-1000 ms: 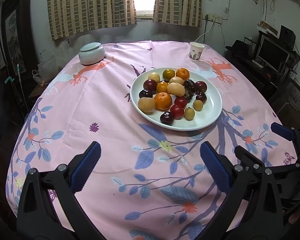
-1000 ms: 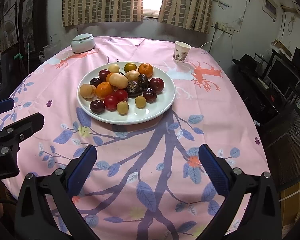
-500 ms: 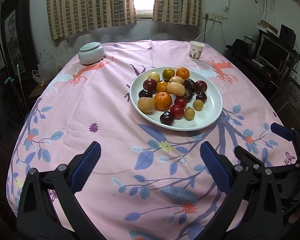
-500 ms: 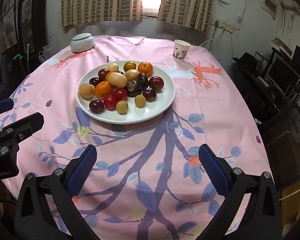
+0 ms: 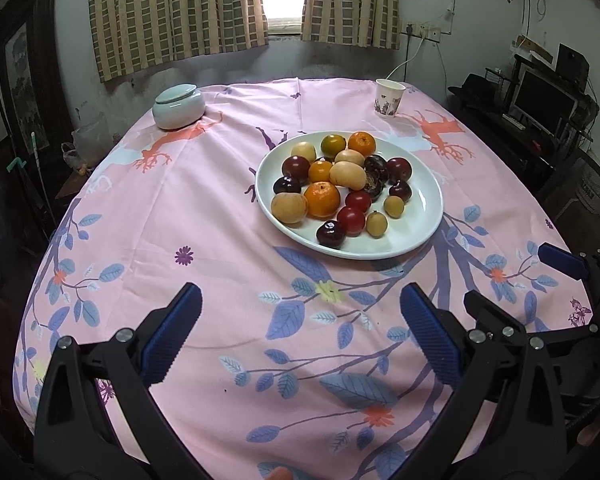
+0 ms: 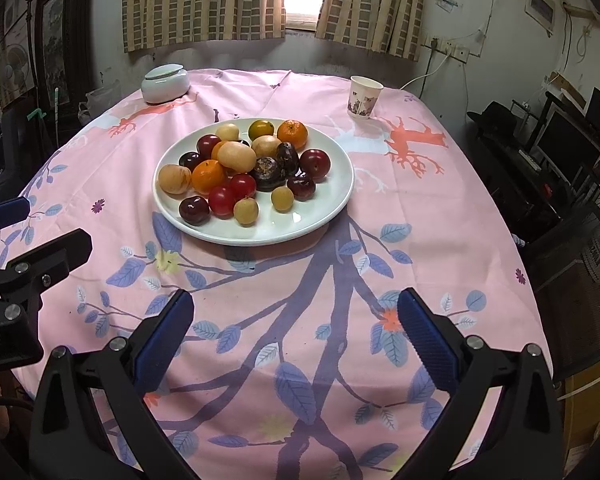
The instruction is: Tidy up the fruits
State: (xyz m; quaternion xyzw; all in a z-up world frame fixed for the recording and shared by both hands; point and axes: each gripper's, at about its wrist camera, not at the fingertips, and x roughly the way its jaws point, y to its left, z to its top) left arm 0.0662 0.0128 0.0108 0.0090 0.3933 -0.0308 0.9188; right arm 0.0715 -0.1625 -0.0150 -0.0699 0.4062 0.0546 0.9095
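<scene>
On the round worktop (image 5: pixel 204 184) there's a pink cloth printed with blue leaves, purple branches and orange deer, and it covers the whole top. Sitting on it, a bit past the middle toward the window, is a big white round plate (image 5: pixel 416 236) (image 6: pixel 324 216) loaded with fruit.

The left hand-held gripper (image 5: pixel 300 330), black frame with blue ribbed pads, hangs over the near edge with its jaws spread wide and nothing between them. The right hand-held gripper (image 6: pixel 296 326) is the same deal: wide apart, nothing in it, well short of the plate. Each one pokes into the side of the other's view.

Back left by the curtains is a pale green lidded ceramic jar (image 5: pixel 179 106) (image 6: pixel 165 83), and back right a small paper cup with a floral print (image 5: pixel 389 98) (image 6: pixel 364 97), both well apart from the plate.

Fruit-wise, the pile huddles on the plate's left and far part, leaving the near right bare. Biggest pieces are a bright orange mandarin (image 5: pixel 322 199) (image 6: pixel 208 176) touching a tan round fruit (image 5: pixel 289 208) (image 6: pixel 175 178) at the left rim. A second orange mandarin (image 5: pixel 361 143) (image 6: pixel 292 134) sits at the far edge beside a greenish citrus (image 5: pixel 333 145) (image 6: pixel 261 129). Closest to the grippers are a dark red plum (image 5: pixel 331 234) (image 6: pixel 195 210) and a small yellowish round fruit (image 5: pixel 376 224) (image 6: pixel 245 210).
</scene>
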